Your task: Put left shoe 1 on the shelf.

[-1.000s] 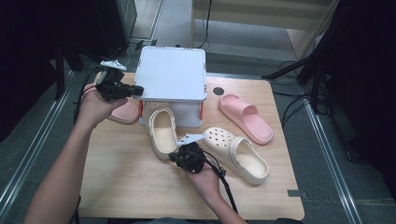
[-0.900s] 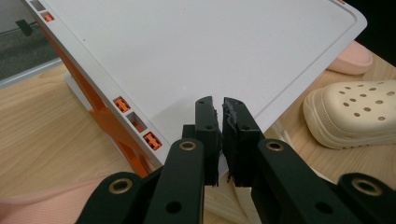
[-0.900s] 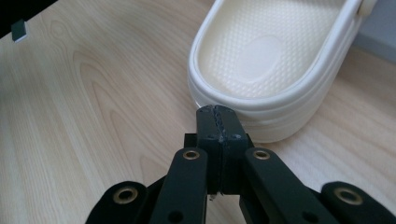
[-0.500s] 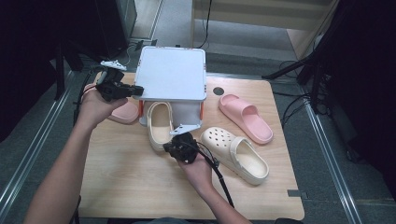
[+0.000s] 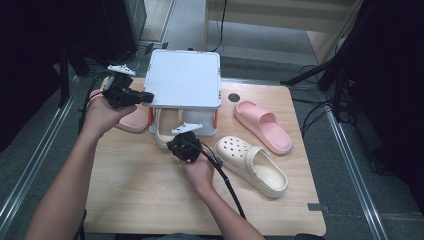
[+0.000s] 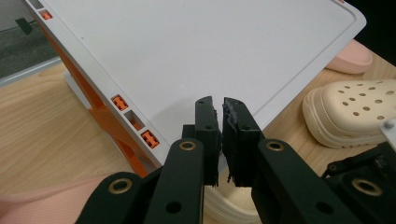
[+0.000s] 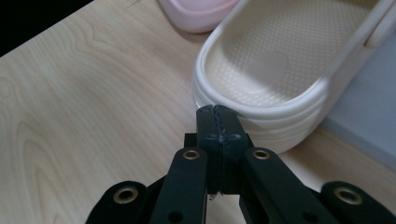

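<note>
High view first, sweeping left to right: the left gripper (image 5: pixel 131 95) is held up at the near left corner of the white shoe rack (image 5: pixel 185 80), and its jaws stand all but together, just a sliver of daylight between them, nothing clamped. Just below that hand a pink slipper (image 5: pixel 131 120) lies on the wooden worktop (image 5: pixel 135 185), partly tucked behind the wrist. Moving along, a cream clog (image 5: pixel 165 127) sits under the rack's top shelf with its heel end poking out towards the person, and right there at that heel is the right gripper (image 5: pixel 184 146), jaws pressed fully together, tips against the clog's back rim; right gripper view has the tips touching the ribbed heel wall, gripping nothing. Further right, a second cream clog (image 5: pixel 252 164) rests out in the open on the worktop, well apart from the rack, and beyond it a second pink slipper (image 5: pixel 264 125) lies near the right edge, beside a dark round hole (image 5: pixel 233 97) in the wood
</note>
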A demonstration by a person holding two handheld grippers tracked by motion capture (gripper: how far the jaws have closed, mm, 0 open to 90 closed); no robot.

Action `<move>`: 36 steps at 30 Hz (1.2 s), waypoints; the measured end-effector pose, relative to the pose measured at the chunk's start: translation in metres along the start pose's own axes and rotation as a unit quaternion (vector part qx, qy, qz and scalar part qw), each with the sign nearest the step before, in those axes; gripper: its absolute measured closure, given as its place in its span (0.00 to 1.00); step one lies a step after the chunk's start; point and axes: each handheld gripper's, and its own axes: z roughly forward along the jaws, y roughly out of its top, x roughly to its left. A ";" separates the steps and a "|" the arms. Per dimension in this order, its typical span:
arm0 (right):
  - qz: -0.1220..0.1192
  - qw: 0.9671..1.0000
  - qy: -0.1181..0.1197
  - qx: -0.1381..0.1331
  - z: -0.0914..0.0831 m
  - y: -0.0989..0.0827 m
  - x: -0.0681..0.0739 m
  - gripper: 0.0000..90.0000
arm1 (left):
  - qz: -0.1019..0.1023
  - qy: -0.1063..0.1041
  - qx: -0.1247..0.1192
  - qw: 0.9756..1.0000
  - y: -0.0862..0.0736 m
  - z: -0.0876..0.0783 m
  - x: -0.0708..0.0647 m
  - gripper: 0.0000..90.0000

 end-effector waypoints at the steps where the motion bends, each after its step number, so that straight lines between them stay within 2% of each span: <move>1: 0.001 1.000 -0.002 0.002 0.002 0.002 0.000 1.00 | 0.000 0.000 0.000 1.000 0.000 0.000 0.000 0.94; 2: -0.004 1.000 -0.002 -0.004 0.003 0.004 -0.001 1.00 | 0.000 0.000 0.000 1.000 0.000 0.000 0.000 0.94; 5: -0.010 1.000 -0.022 -0.004 0.010 0.009 -0.002 0.99 | 0.001 0.003 0.001 1.000 0.000 0.000 -0.001 0.94; 7: -0.009 1.000 -0.018 -0.011 0.013 0.011 -0.003 0.99 | 0.001 0.003 0.001 1.000 0.000 0.000 -0.001 0.94; 11: 0.009 1.000 -0.014 -0.020 0.019 0.014 -0.007 1.00 | -0.003 -0.001 0.000 1.000 0.000 0.001 -0.001 0.93; 17: 0.013 0.999 -0.027 -0.026 0.027 0.020 -0.013 1.00 | -0.003 -0.001 0.000 1.000 0.000 0.000 -0.001 0.93; 23: 0.037 0.999 -0.009 -0.015 0.026 0.023 -0.016 0.97 | -0.004 -0.004 -0.001 1.000 0.000 0.000 0.000 0.93; 24: 0.038 0.999 -0.001 -0.006 0.021 0.022 -0.015 0.97 | -0.005 -0.005 -0.001 1.000 0.000 0.000 0.000 0.93; 32: 0.022 0.999 0.027 0.002 -0.005 0.014 -0.009 0.93 | -0.004 -0.001 0.000 1.000 0.000 0.001 -0.001 0.92; 33: 0.021 0.999 0.033 0.002 -0.014 0.012 -0.009 0.92 | -0.003 -0.001 -0.001 1.000 0.000 0.001 -0.002 0.92; 35: 0.019 0.999 0.035 0.002 -0.019 0.011 -0.009 0.91 | -0.003 -0.001 -0.002 1.000 0.000 0.001 -0.002 0.92; 36: 0.018 0.999 0.042 0.005 -0.027 0.009 -0.009 0.89 | -0.004 -0.001 -0.001 1.000 0.000 0.001 -0.001 0.93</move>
